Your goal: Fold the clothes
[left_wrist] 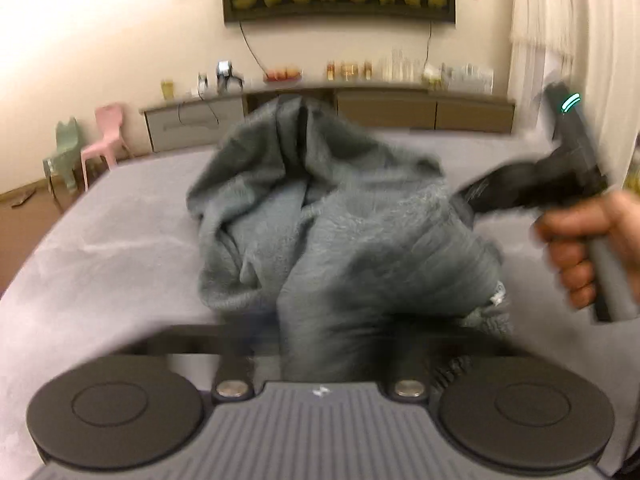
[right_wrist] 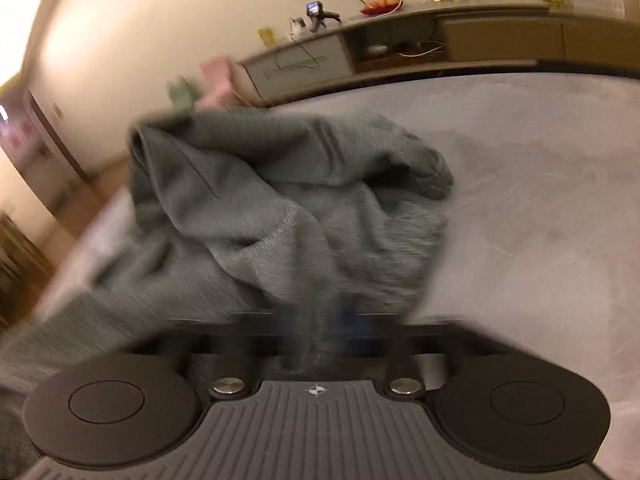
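Grey-green sweater (left_wrist: 340,216) of soft, fuzzy matt knit (ribbed seam visible) on a smooth matt grey bedsheet (left_wrist: 100,248); right gripper (left_wrist: 472,196) of matt black plastic.

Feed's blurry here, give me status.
Both grippers, left and right, shut on grey garment. Garment bunched, lifted off bed. Nothing in the way.
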Tool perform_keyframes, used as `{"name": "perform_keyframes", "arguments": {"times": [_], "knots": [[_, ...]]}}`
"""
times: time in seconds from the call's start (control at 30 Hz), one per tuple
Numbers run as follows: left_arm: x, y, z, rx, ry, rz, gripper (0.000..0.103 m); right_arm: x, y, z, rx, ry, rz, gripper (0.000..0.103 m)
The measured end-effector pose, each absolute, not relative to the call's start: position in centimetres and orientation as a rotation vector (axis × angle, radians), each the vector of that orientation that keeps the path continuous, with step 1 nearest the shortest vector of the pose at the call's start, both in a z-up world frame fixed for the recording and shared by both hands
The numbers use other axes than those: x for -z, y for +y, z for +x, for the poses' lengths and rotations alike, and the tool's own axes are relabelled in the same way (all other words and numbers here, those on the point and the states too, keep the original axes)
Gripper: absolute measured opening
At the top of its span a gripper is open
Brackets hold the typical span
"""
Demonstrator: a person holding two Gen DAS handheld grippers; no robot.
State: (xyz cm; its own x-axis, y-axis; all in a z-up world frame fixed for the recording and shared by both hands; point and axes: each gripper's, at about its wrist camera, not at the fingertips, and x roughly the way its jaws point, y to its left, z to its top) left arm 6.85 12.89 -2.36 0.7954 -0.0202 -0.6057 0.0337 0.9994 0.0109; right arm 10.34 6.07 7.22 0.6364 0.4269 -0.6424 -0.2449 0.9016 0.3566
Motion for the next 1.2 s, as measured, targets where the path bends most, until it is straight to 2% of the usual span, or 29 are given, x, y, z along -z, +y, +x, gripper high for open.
{"name": "perform_keyframes", "arguments": {"times": [0.07,0.23,0.37,0.53,0.67,0.8,0.87,0.9,0.93,0.97,1.0,1.03,1.13,1.2], "knots": [[1.1,14.8,6.0,0.023,0.577,-0.03,0.011,-9.3,4.7,9.5,-0.368,0.713,0.271,0.002],[-8.7,22.4,4.8,-0.003,0.312,-0.221,0.011,-23.4,-6.1,2.8,-0.315,0.311,0.435,0.002],[-13.3,29.0,7.5,-0.092,0.24,-0.34,0.011,-31.4,-13.0,-1.0,-0.101,0.13,0.376,0.002],[-10.9,34.1,12.6,-0.151,0.413,-0.381,0.011,-28.7,-17.6,3.0,0.21,0.318,0.249,0.002],[-8.8,36.5,9.2,-0.023,0.501,-0.343,0.012,-22.5,-20.0,2.2,0.229,0.508,0.194,0.003],[-8.1,38.0,3.7,0.138,0.573,-0.14,0.015,-19.1,-22.0,-0.1,0.256,0.625,0.121,0.004],[-8.3,38.1,1.0,0.199,0.584,-0.056,0.022,-18.3,-23.1,-0.9,0.297,0.657,0.11,0.01],[-8.4,38.2,-0.3,0.23,0.59,-0.013,0.025,-18.9,-23.3,-0.8,0.312,0.64,0.133,0.017],[-8.6,38.2,-1.4,0.245,0.581,0.027,0.039,-19.5,-23.4,-0.6,0.33,0.619,0.153,0.034],[-8.9,38.1,-2.2,0.246,0.56,0.065,0.063,-20.2,-23.4,-0.2,0.356,0.583,0.162,0.046],[-9.1,38.1,-2.9,0.245,0.545,0.089,0.075,-20.9,-22.7,0.1,0.376,0.536,0.166,0.07],[-9.3,38.3,-3.5,0.242,0.533,0.103,0.09,-21.3,-21.7,0.4,0.374,0.493,0.169,0.084],[-9.7,39.5,-5.1,0.301,0.507,0.05,0.092,-21.7,-16.8,3.3,0.257,0.455,0.167,0.089],[-9.4,40.7,-5.6,0.318,0.485,-0.013,0.098,-20.6,-13.0,6.4,0.126,0.505,0.191,0.094]]}}
